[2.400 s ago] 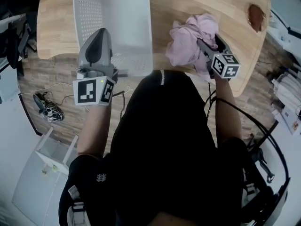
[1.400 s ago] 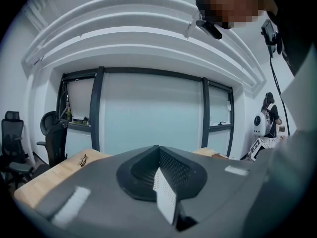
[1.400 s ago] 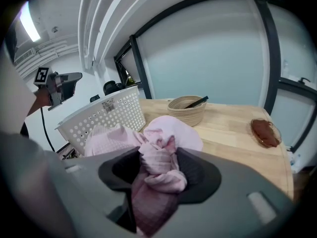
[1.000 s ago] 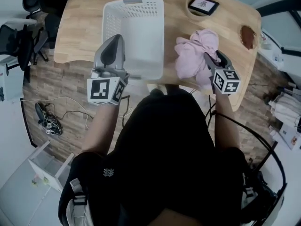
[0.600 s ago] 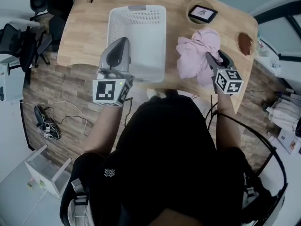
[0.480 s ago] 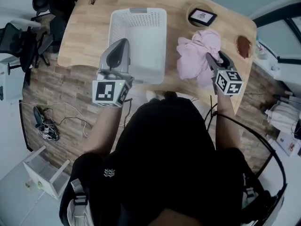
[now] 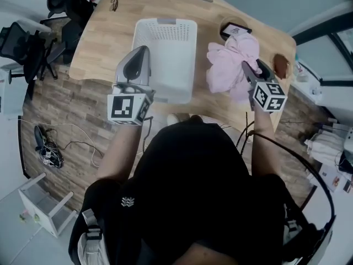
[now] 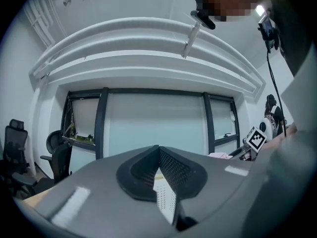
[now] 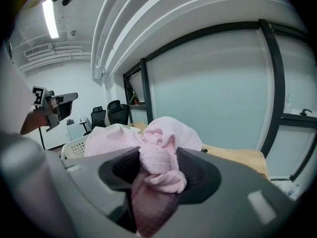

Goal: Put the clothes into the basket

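A white perforated basket (image 7: 165,22) stands on the wooden table (image 7: 105,32), and its rim also shows in the right gripper view (image 9: 74,145). To its right hangs a bundle of pink clothes (image 7: 227,59), bunched between the jaws of my right gripper (image 7: 245,66). In the right gripper view the pink cloth (image 9: 168,133) fills the gap of the right gripper (image 9: 158,157), which is shut on it. My left gripper (image 7: 142,49) hovers over the basket's near left corner. Its jaws meet at the tips (image 8: 158,150) with nothing held.
A small framed picture (image 7: 236,28) lies in a round tray behind the clothes. A brown object (image 7: 280,65) sits at the table's right edge, and glasses (image 7: 114,3) at the far left. Office chairs (image 7: 22,43) stand left of the table; cables (image 7: 44,150) lie on the floor.
Both grippers have risen. The pink bundle has come up off the table with the right gripper and now overlaps the round tray in the head view.
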`<action>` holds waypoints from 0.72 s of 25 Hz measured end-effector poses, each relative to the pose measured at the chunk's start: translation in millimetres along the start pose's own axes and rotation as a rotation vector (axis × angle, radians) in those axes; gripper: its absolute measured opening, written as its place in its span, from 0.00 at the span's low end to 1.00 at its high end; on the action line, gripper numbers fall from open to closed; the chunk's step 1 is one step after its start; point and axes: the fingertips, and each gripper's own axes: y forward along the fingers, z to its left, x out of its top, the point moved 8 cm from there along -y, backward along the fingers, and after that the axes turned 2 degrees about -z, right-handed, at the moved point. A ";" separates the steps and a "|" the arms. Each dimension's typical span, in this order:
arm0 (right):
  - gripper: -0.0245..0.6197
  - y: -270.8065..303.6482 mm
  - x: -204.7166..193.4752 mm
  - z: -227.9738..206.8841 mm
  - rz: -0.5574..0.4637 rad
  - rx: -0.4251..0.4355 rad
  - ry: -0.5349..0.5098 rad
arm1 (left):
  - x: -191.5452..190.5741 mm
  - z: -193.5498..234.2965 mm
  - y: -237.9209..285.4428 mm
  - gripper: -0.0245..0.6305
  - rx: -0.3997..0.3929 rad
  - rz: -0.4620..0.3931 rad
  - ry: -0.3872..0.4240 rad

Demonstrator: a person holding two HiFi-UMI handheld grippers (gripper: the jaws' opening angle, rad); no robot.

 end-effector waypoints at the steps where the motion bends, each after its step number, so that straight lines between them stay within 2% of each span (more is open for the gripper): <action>1: 0.38 0.0 4.5 1.0 -0.007 0.004 -0.004 | 2.2 0.9 -1.8 0.04 0.005 -0.004 0.001; 12: 0.38 4.2 47.5 14.0 -0.060 0.066 -0.030 | 22.9 14.4 -18.7 0.04 0.077 -0.027 0.014; 18: 0.38 13.1 69.7 23.9 -0.086 0.107 -0.040 | 25.2 18.2 -24.2 0.04 0.081 -0.030 0.018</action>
